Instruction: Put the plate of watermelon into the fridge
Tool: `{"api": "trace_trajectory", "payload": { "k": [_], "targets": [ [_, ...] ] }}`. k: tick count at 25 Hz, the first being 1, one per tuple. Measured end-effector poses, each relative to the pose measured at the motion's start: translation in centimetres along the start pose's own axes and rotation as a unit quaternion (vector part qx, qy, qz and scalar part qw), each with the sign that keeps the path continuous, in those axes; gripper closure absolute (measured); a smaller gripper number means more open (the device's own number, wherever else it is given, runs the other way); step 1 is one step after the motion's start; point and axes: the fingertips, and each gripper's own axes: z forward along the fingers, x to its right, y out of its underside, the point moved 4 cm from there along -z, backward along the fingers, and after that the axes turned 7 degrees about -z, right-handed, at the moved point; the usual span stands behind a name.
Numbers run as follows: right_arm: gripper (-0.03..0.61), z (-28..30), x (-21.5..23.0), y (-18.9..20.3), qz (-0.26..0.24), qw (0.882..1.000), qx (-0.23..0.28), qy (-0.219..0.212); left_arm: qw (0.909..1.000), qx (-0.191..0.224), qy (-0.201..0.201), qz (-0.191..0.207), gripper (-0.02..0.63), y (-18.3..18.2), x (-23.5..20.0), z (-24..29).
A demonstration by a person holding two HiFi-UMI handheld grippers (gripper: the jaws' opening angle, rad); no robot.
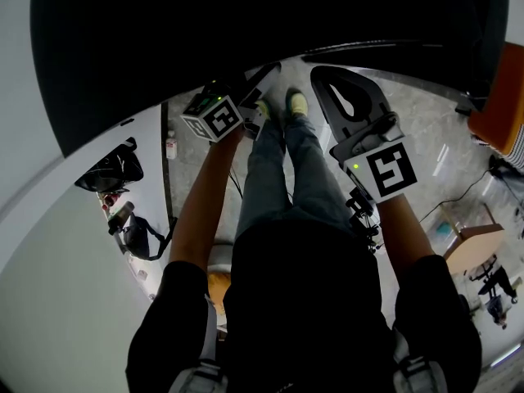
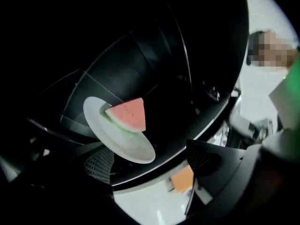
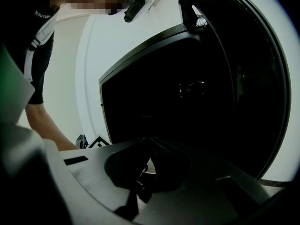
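Sitting inside the black fridge (image 2: 140, 55), the round white plate (image 2: 126, 144) is carrying a pink triangular watermelon slice (image 2: 129, 116). The left gripper (image 2: 150, 161) is standing wide open just before the plate, gripping nothing; the right gripper (image 3: 145, 172) is sitting closed, apparently empty. Backing out carelessly, the jaw nearest the rim could be snagging the plate and dragging it out. One plate, one slice, two grippers

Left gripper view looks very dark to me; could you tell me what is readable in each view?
Left gripper view: fridge interior near black, only plate and watermelon slice lit; right gripper view: likewise underexposed; head view: strong fisheye curving edges.
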Motion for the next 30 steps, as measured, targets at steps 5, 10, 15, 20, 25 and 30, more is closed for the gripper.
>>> {"api": "trace_trajectory", "payload": {
  "k": [5,10,15,20,25,30],
  "targets": [
    [0.566,-0.3,0.5,-0.1,-0.006,1.0,0.006,0.007,0.9924,-0.063,-0.051,0.092,0.141,1.3,0.0,0.4],
    [0.566,-0.2,0.8,0.2,-0.006,1.0,0.007,0.009,0.9746,-0.102,-0.129,0.152,0.193,1.8,-1.6,0.3],
    [0.566,-0.7,0.9,0.0,-0.005,1.0,0.008,0.012,0.9723,-0.115,-0.169,0.112,0.328,1.7,-2.7,-0.3],
    [0.566,-0.8,0.8,0.3,-0.005,1.0,0.008,0.011,0.9717,-0.118,-0.189,0.079,0.397,0.8,-3.1,0.1],
    [0.566,-0.9,0.8,0.5,-0.007,1.0,0.01,0.007,0.9757,-0.111,-0.188,-0.015,0.445,0.6,-3.6,0.7],
    [0.566,-1.1,0.7,0.4,-0.013,1.0,0.014,0.011,0.9746,-0.109,-0.193,-0.033,0.425,0.5,-4.6,0.0]
  ]
}}
